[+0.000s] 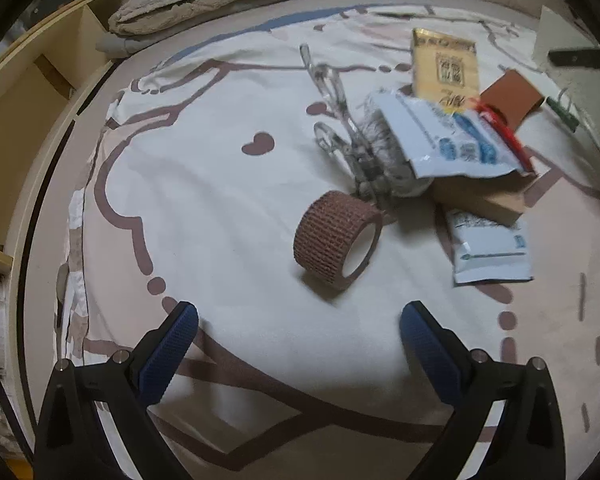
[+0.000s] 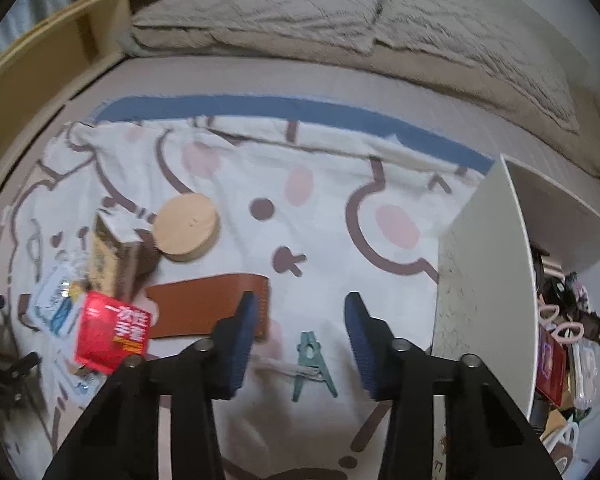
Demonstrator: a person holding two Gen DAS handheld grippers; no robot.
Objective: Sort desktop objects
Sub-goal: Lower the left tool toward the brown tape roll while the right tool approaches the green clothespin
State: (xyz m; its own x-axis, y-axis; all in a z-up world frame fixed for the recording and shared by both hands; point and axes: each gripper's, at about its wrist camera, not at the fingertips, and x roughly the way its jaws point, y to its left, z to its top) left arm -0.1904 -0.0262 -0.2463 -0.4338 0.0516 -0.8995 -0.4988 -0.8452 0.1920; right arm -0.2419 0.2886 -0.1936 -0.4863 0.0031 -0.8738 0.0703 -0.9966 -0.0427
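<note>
Spread over the bed is a cream cloth (image 1: 228, 184) printed with brown cartoon outlines, and a rumpled beige blanket (image 2: 300, 12) lies beyond it. At the right of the right wrist view stands a white bin (image 2: 484, 264), its inside already crowded with small things. Left of that gripper lie a brown leather wallet (image 2: 196, 304), a round wooden disc (image 2: 188, 228) and a red packet (image 2: 114, 328). The right gripper (image 2: 300, 316) hangs wide apart above the cloth, with a green clothespin (image 2: 312, 364) lying just below and between its fingers, untouched. The left gripper (image 1: 300, 320) is also spread wide, holding nothing; a brown bandage roll (image 1: 336, 238) rests on its side just ahead of it, in front of a heap of packets, a cardboard box (image 1: 484, 196) and a clear hair clip (image 1: 332, 116).
</note>
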